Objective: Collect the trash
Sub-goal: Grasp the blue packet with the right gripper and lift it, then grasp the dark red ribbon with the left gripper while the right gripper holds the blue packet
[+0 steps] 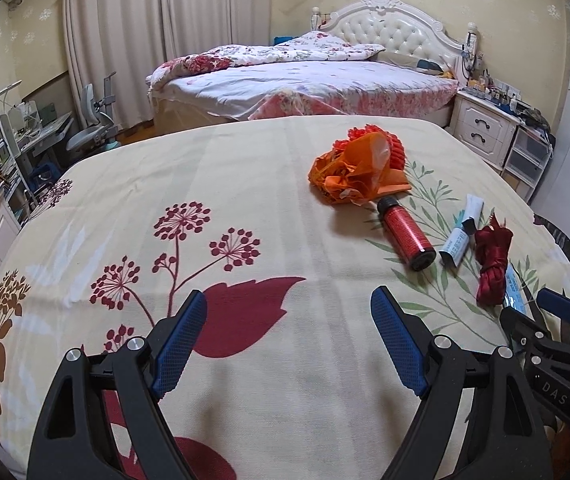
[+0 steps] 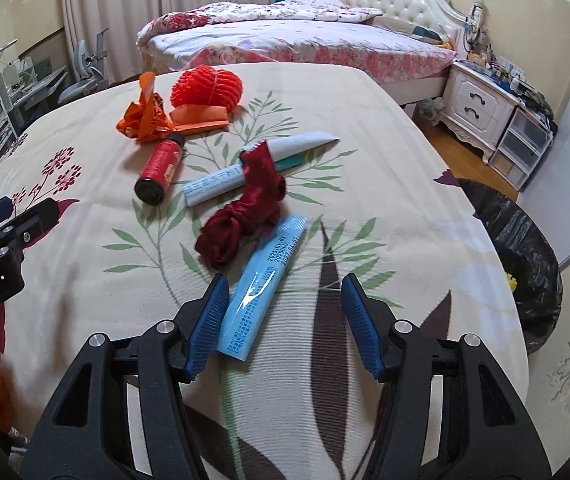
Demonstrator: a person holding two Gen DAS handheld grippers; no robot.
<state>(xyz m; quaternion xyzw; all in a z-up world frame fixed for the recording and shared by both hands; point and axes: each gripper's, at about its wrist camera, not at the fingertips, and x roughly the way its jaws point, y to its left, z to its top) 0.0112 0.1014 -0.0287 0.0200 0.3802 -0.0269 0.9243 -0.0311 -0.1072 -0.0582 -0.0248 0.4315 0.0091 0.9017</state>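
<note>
Hovering over the near part of the floral-covered table (image 2: 385,152), the right gripper (image 2: 283,322) stands with its jaws spread and nothing pinched, the light-blue wrapper (image 2: 263,292) lying flat between them, close against the left pad and clear of the right. That wrapper looks thin, light, glossy and probably slippery, so I judge a pinch across its narrow width near the lower end would serve best. Beyond it lie the dark red ribbon (image 2: 241,220) touching its far end, and the black-lined bin (image 2: 525,240) off the table's right edge; the left gripper (image 1: 289,344) is released over bare cloth.
</note>
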